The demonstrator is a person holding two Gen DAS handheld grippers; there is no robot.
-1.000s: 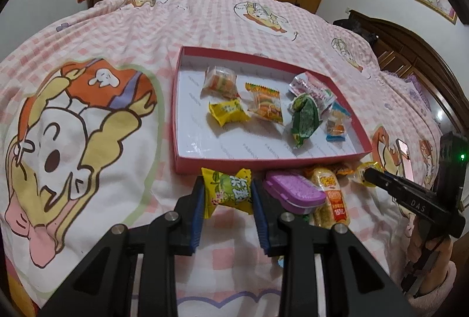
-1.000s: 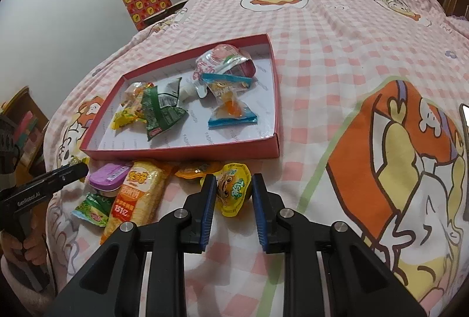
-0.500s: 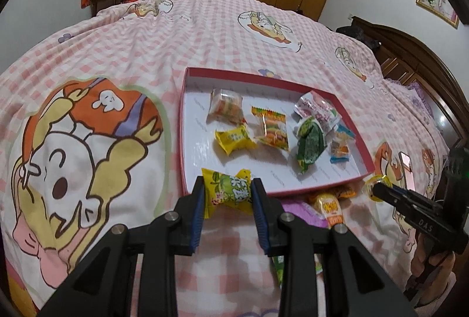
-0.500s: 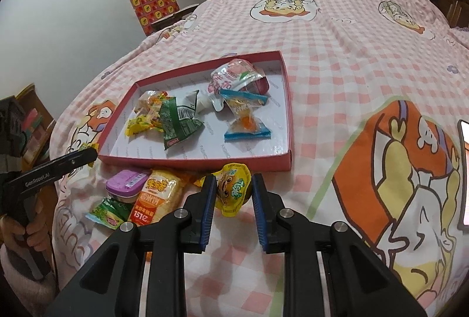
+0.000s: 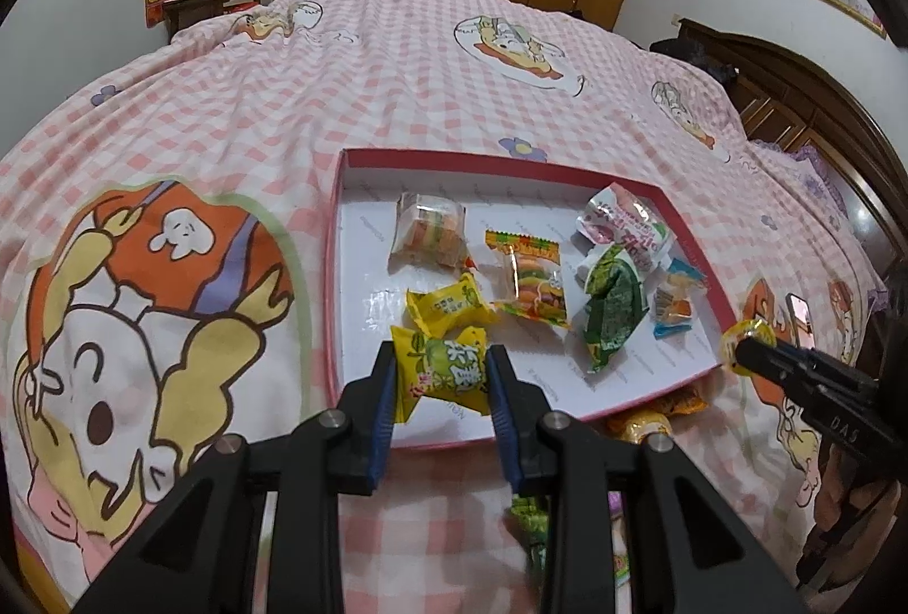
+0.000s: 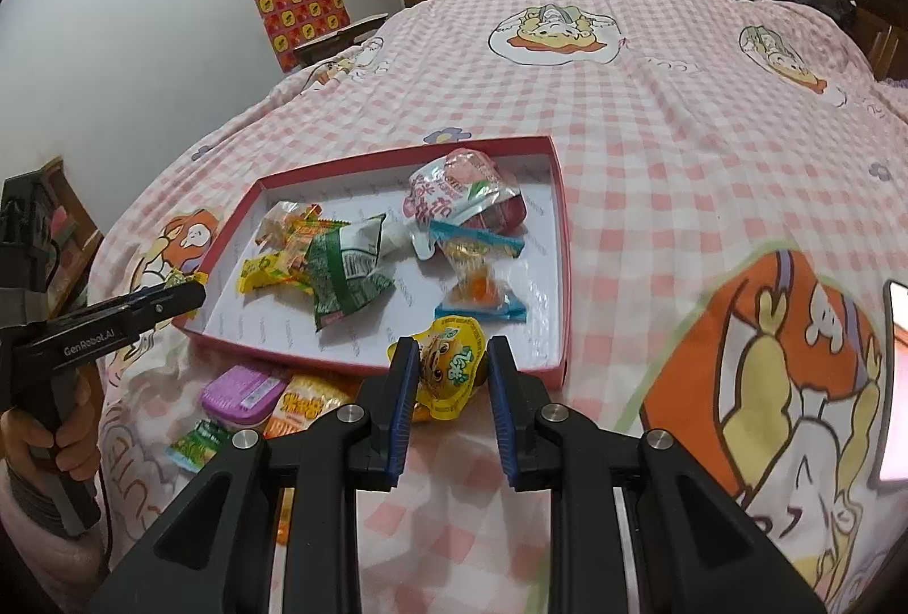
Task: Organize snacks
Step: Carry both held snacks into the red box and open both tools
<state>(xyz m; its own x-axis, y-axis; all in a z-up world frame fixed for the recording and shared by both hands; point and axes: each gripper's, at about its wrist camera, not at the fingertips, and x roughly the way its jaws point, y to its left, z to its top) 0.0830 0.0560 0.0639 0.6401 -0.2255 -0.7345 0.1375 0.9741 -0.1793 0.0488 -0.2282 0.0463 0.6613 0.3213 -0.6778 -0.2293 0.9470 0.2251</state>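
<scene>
Two grippers hold snacks over a red tray [image 5: 335,273] on a pink checked bed [image 5: 397,63].

The tray holds several wrapped snacks; more lie on the bed at its near edge, among them a purple case [image 6: 241,390]. The left gripper [image 5: 440,375] is closed on a yellow-green candy [image 5: 442,373] above the tray's near left part. The right gripper [image 6: 448,375] pinches a yellow jelly cup [image 6: 448,367] over the tray's near right rim.

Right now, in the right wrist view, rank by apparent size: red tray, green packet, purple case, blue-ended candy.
1. Red tray
2. Green packet
3. Purple case and blue-ended candy: look alike, and the case lies nearer the camera, so unranked.
</scene>
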